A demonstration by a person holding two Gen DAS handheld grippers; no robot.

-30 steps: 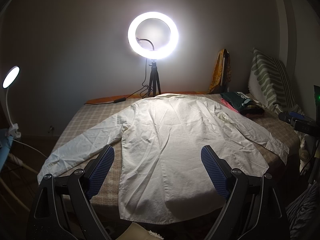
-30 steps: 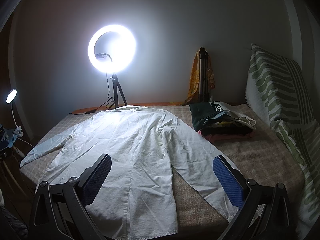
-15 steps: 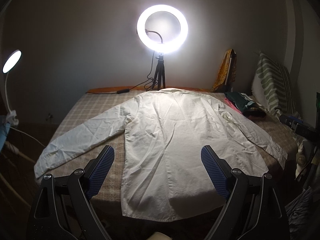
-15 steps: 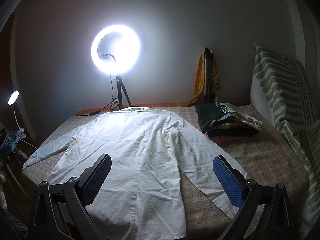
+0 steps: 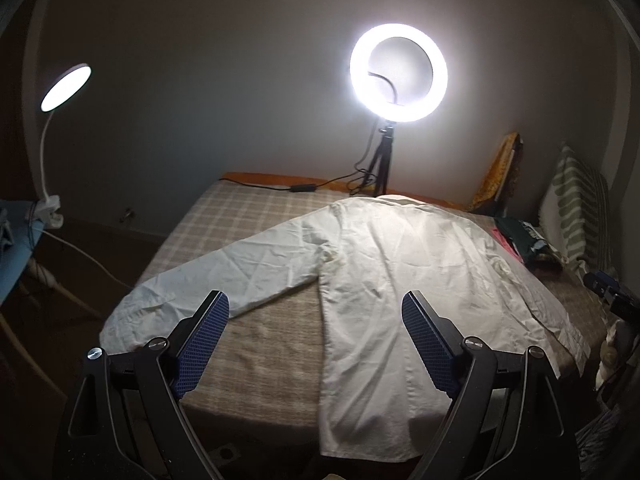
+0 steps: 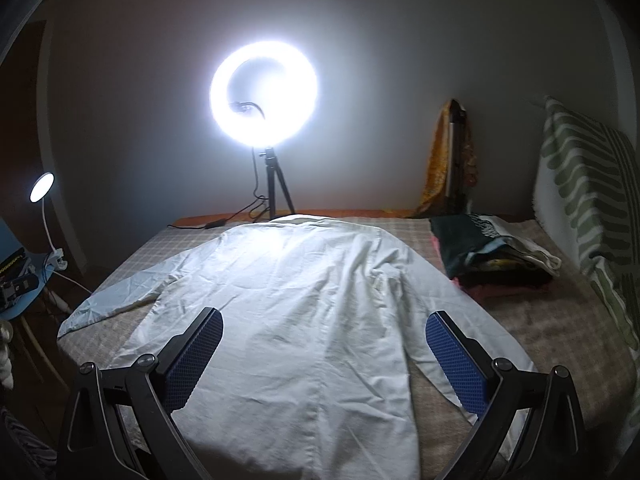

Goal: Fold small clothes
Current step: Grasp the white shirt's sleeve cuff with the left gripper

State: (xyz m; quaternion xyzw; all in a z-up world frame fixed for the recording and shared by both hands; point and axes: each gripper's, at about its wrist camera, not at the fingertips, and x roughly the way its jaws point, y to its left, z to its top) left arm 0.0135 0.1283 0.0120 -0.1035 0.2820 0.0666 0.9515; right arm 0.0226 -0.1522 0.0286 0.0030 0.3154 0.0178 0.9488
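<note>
Both grippers, left gripper (image 5: 316, 338) and right gripper (image 6: 324, 354), gape wide and empty above the shirt (image 6: 288, 312), which lies flat on the bed (image 5: 256, 336), collar far, hem nearest; its outstretched sleeve (image 5: 208, 280) lies closest to the left gripper.

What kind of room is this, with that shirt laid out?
Most likely a bedroom set up for filming: a white shirt lies spread on a bed with a checked cover, a striped pillow stands beside it, and a ring light shines behind.
</note>
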